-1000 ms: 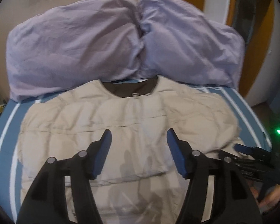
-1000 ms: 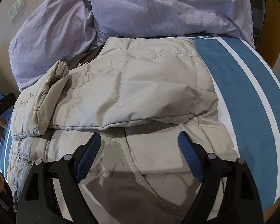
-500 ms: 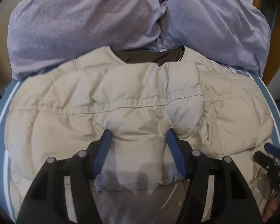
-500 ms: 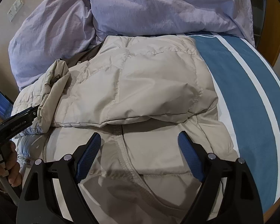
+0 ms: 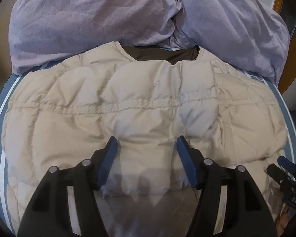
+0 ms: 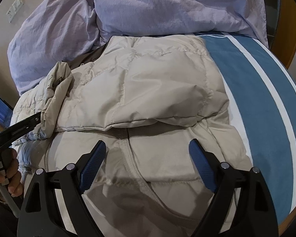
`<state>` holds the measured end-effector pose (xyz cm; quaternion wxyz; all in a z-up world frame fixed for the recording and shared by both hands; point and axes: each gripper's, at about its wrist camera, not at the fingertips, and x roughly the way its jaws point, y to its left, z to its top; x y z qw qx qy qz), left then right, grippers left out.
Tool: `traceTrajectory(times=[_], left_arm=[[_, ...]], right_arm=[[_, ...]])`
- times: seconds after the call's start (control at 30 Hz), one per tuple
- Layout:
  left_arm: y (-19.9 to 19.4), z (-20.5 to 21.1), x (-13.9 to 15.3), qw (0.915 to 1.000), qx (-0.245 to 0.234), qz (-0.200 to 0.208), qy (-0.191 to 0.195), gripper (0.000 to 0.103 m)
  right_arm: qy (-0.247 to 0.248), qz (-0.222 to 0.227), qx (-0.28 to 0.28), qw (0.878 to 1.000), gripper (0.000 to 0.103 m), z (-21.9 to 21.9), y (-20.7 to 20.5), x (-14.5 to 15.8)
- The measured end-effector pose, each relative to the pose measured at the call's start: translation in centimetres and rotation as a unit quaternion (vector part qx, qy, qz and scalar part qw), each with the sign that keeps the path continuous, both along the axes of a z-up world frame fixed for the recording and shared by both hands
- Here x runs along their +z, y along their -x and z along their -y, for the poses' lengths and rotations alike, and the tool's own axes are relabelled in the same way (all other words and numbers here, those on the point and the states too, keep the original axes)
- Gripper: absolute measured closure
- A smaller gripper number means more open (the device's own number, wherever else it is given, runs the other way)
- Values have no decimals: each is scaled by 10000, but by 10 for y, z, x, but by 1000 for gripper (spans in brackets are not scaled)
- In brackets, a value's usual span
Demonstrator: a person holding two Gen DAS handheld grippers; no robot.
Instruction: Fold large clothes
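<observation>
jacket (image 5: 148,102) spread on bed (image 6: 256,90), centre frame | left hand-held gripper (image 5: 146,148) spread, straddling folded sleeve, likely for flattening | right hand-held gripper (image 6: 148,148) spread, nothing held

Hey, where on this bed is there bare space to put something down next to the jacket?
The blue striped sheet is bare between the beige jacket's outer edge and the bed's far side. Only a thin strip of sheet shows on the opposite side. The head end is crowded by lilac pillows.
</observation>
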<state>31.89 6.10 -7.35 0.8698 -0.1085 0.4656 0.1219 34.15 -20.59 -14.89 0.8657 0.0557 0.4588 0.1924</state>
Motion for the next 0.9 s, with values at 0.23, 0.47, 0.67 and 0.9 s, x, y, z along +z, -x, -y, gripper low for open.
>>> traceTrajectory(times=[0.23, 0.47, 0.67, 0.9], left_arm=[[63, -14, 23, 9996, -81, 225, -145, 38], [153, -50, 29, 9986, 175, 301, -389, 33], [232, -88, 23, 9974, 527, 269, -403, 33], [278, -113, 6, 9971, 714, 157, -232, 33]], right_arm=[[17, 35, -59, 10000, 15, 24, 14, 8], [155, -104, -168, 9997, 13, 62, 38, 1], [15, -307, -311, 9990, 13, 103, 64, -10], [-214, -574, -338, 9976, 13, 133, 92, -29]])
